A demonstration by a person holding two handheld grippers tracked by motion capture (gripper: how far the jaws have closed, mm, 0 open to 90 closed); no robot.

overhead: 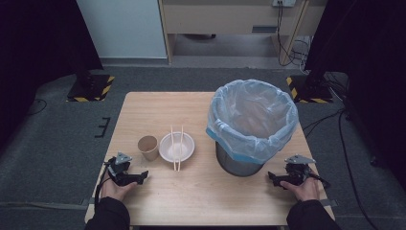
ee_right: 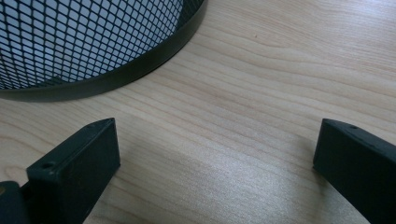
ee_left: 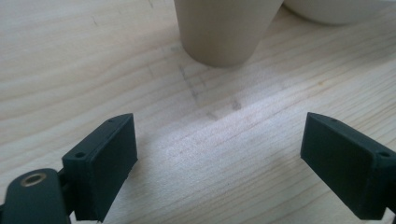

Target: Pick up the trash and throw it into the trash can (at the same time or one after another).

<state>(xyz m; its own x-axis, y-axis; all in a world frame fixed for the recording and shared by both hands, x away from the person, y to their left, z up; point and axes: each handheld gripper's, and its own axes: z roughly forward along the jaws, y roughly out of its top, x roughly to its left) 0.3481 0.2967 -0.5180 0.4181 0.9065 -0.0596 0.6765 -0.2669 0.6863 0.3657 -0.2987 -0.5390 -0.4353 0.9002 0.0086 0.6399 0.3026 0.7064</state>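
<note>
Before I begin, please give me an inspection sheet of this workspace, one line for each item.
Surface: wooden table, bare wood between things.
Job's things: paper cup upright; white bowl beside it, chopsticks across the bowl; mesh bin lined with blue bag.
Clutter: nothing seen.
Grippers: left gripper and right gripper open, empty, resting on the table.
Cables: several on the floor at right.
Surroundings: grey carpet, striped stand bases.

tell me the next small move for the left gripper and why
Probably ease the left gripper forward toward the paper cup. Its jaws stand open with nothing between them, and the cup stands upright just ahead on the table, beside the bowl.
</note>
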